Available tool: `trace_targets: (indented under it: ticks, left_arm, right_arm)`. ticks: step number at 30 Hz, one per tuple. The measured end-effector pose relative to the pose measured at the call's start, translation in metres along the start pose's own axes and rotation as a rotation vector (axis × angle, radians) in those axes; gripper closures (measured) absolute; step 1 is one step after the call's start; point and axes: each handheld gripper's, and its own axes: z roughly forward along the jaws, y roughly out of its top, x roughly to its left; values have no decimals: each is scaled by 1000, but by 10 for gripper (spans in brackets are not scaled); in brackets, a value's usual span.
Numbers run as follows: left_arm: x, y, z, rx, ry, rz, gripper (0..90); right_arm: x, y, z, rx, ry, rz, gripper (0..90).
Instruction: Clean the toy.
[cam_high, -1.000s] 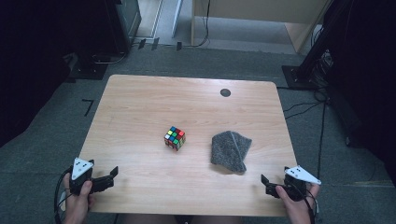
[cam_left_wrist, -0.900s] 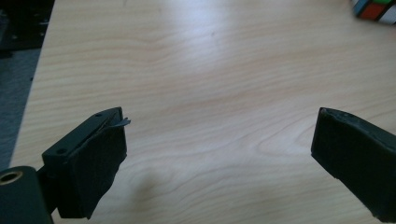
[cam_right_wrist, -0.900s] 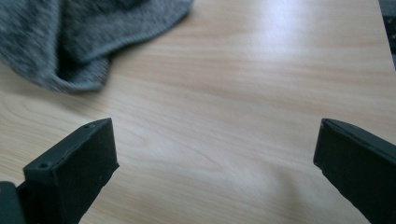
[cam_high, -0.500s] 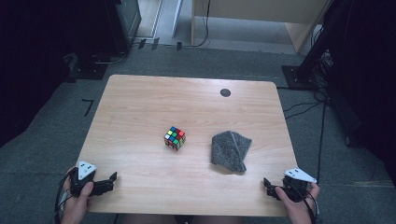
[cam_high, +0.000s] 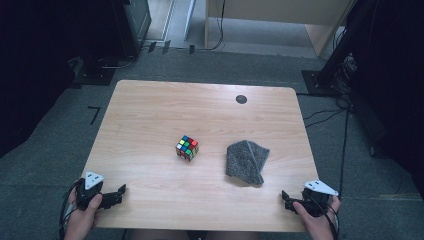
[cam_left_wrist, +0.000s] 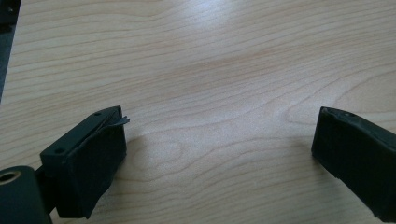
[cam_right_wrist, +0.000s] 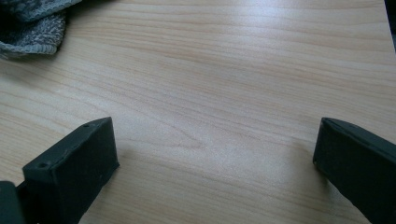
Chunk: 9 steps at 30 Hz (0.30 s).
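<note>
Both of my grippers are sitting a little lower at the near edge of the table (cam_high: 150, 110) than they were a second ago, the left one having slid closer to the left corner; the cube and the cloth are lying where they were.

I am holding my left gripper (cam_high: 119, 190) wide open, gripping nothing, its jaws hovering low over bare wood in the left gripper view (cam_left_wrist: 219, 135). It is well to the near-left of the puzzle cube (cam_high: 187, 147), just inside the table's near edge. I am holding my right gripper (cam_high: 285, 196) just as wide, also empty, well to the near-right of the cube and close to the near-right corner. In the right gripper view (cam_right_wrist: 217, 144), bare wood is lying between its jaws, with a corner of the grey cloth (cam_right_wrist: 30, 25) showing far off.

Wood is lying open all around the cube, with broad free room toward the far edge and toward the left edge. That cloth (cam_high: 246, 161) is lying just right of the cube, apart from it. A dark round spot (cam_high: 241, 99) is sitting on the tabletop well beyond the cube, near the far edge.

I am counting two grippers, one cube, one cloth and one spot.
</note>
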Motion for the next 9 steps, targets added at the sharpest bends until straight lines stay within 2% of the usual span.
trace_targets:
  ticks: [9]
  left_arm:
    - [0,0,0,0,-9,11,33]
  right_arm:
    - [0,0,0,0,0,0,0]
